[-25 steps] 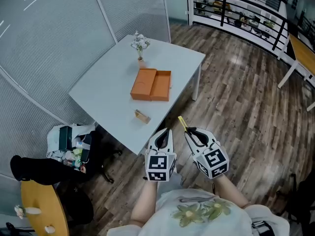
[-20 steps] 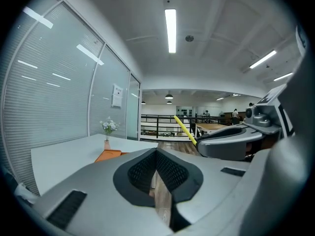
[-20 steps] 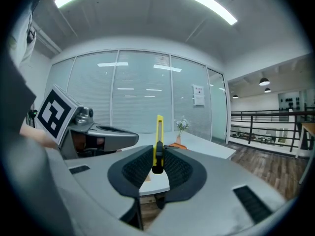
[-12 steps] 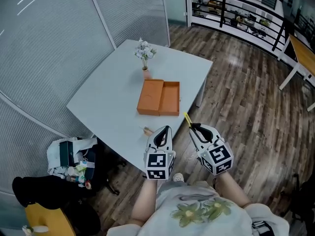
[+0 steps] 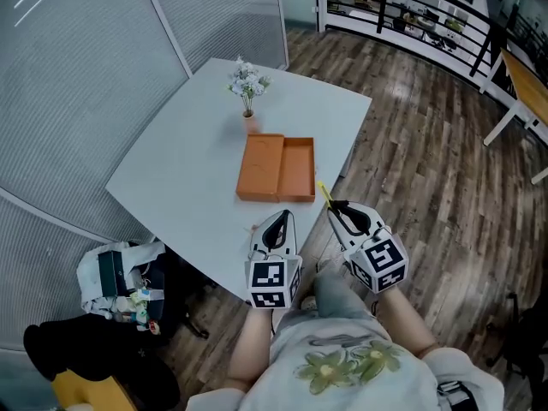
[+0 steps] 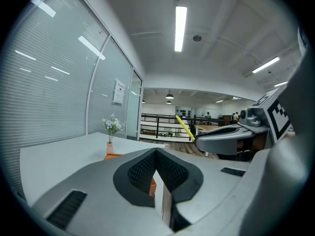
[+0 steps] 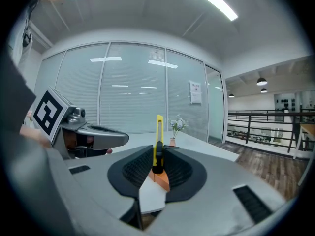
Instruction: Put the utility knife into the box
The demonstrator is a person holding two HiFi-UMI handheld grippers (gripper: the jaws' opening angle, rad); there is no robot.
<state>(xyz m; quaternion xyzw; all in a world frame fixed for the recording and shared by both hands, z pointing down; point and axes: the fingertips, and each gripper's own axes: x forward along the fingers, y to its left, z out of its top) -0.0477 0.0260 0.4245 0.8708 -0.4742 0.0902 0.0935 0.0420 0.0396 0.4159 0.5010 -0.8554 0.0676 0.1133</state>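
Note:
An open orange box (image 5: 278, 168) lies on the white table (image 5: 180, 169), and its corner shows between the jaws as the box (image 7: 161, 178). My right gripper (image 5: 340, 211) is shut on the yellow utility knife (image 5: 324, 195), which sticks out forward, its tip just short of the box's near right corner. In the right gripper view the knife (image 7: 159, 132) stands upright between the pads of the right gripper (image 7: 157, 157). My left gripper (image 5: 276, 228) hovers over the table's near edge, shut, with nothing held. In the left gripper view the left gripper (image 6: 156, 152) sees the knife (image 6: 185, 128) to its right.
A small vase of flowers (image 5: 247, 88) stands just behind the box. On the floor to the left sit a bag of clutter (image 5: 120, 272) and a black bundle (image 5: 94, 349). Wooden floor (image 5: 428, 187) lies right of the table, with a black railing (image 5: 411, 24) beyond.
Both grippers have come closer to the table and box. The knife's tip now reaches the table edge near the box. The small tan item on the table is now hidden by the left gripper.

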